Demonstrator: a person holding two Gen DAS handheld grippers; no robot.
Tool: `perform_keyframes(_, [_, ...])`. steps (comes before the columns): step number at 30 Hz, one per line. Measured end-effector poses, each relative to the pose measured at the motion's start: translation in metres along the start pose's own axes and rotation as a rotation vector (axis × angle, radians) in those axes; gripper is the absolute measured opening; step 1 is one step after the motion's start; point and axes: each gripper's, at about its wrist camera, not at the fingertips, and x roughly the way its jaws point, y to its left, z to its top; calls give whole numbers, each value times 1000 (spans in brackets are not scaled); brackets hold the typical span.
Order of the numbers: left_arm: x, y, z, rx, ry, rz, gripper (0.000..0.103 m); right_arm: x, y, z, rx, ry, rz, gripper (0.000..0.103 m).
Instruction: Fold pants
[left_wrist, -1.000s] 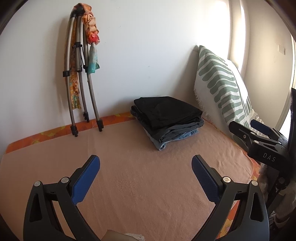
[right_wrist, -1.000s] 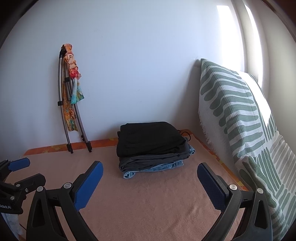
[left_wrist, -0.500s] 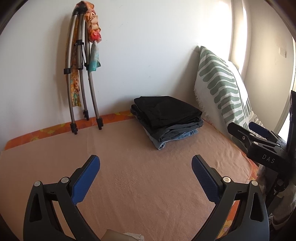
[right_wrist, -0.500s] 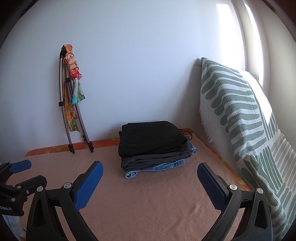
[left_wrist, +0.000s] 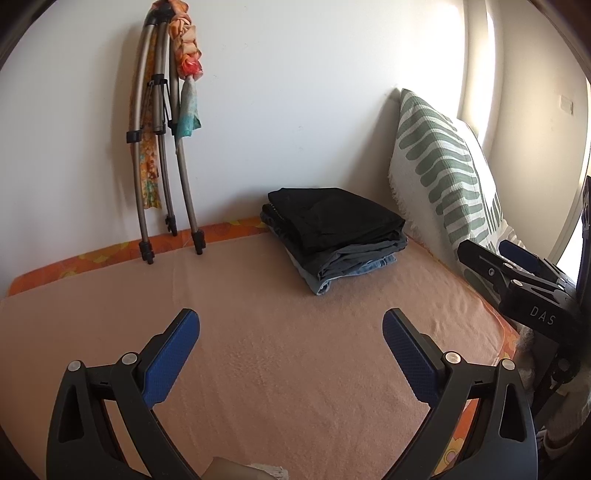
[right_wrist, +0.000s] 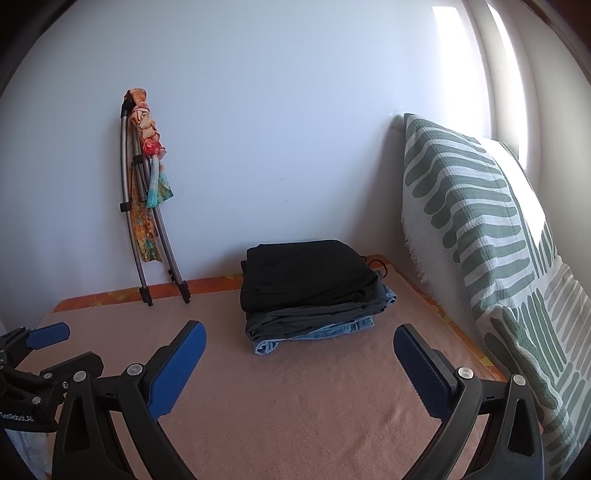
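A stack of folded pants (left_wrist: 334, 236), black on top, grey and blue denim below, lies at the back of a bed covered by a peach blanket (left_wrist: 280, 369). It also shows in the right wrist view (right_wrist: 310, 288). My left gripper (left_wrist: 291, 332) is open and empty above the blanket, well in front of the stack. My right gripper (right_wrist: 300, 345) is open and empty, just in front of the stack. Each gripper shows at the edge of the other's view: the right one (left_wrist: 517, 273) and the left one (right_wrist: 37, 354).
A green-and-white patterned pillow (right_wrist: 487, 251) leans against the wall on the right. A folded metal stand with colourful scarves (left_wrist: 166, 140) leans on the back wall at the left. An orange sheet (left_wrist: 92, 256) borders the blanket.
Both grippers have drifted slightly, the views shifting a little. Both stay open and empty. The stack has not moved.
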Motion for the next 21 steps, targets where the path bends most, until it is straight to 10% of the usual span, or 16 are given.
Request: perform_keyframes(21, [-1,0,-2,2,4,-7,99,-1,0,0,1,-6,-5,103])
